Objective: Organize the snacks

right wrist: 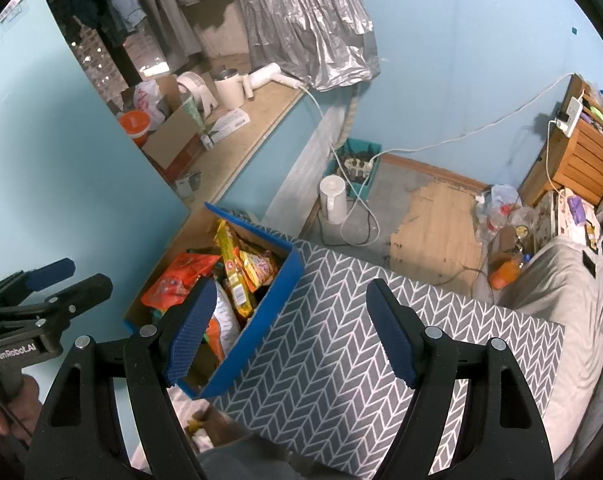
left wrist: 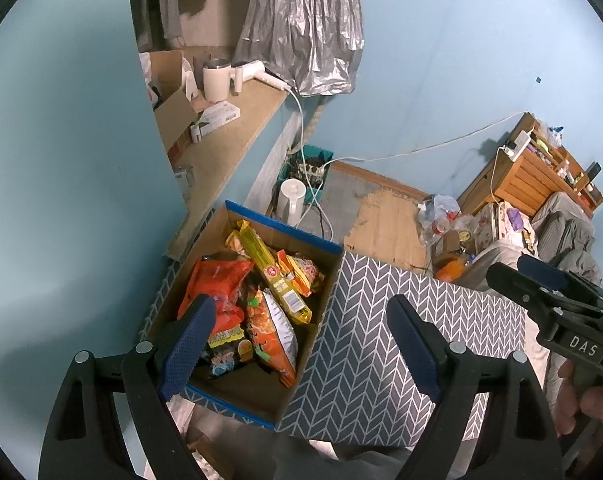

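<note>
Both the left gripper (left wrist: 299, 344) and right gripper (right wrist: 289, 330) hover empty, jaws apart; approach the snack box (left wrist: 325, 250) from above, taking one packet.

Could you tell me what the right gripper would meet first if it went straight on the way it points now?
Most likely the patterned tabletop, beside the snack box; the open right gripper holds nothing, though depth is unclear.

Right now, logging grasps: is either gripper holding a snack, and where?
Nothing is held: left gripper and right gripper are open, above the blue-rimmed cardboard snack box.
</note>
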Motion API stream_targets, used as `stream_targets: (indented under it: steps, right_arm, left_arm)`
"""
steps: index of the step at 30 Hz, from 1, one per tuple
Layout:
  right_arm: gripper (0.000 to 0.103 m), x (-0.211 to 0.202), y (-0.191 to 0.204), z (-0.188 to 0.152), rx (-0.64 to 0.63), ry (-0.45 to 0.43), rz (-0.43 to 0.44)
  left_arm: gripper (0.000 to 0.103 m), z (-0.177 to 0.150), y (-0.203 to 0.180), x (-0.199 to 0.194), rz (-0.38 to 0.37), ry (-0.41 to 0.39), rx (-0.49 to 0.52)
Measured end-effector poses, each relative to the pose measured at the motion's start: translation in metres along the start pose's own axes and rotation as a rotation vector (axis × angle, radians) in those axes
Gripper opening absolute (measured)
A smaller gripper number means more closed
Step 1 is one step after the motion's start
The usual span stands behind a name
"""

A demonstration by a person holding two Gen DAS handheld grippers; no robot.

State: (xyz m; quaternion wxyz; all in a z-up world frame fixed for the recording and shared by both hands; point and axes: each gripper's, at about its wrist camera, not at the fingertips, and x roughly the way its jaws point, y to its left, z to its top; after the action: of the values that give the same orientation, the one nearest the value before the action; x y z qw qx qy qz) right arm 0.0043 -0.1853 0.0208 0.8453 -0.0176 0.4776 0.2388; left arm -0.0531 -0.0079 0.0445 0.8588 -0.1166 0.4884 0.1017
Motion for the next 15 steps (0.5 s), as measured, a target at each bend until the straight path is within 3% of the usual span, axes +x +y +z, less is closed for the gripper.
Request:
stream_targets:
  steps: [15]
  right_arm:
    - [0.077,0.0062,0.0065,-0.0033,0.010,0.013,-0.003]
  left_arm:
    - [0.088,0.0006,-0.0053,0.0077,-0.011,0.016,0.011]
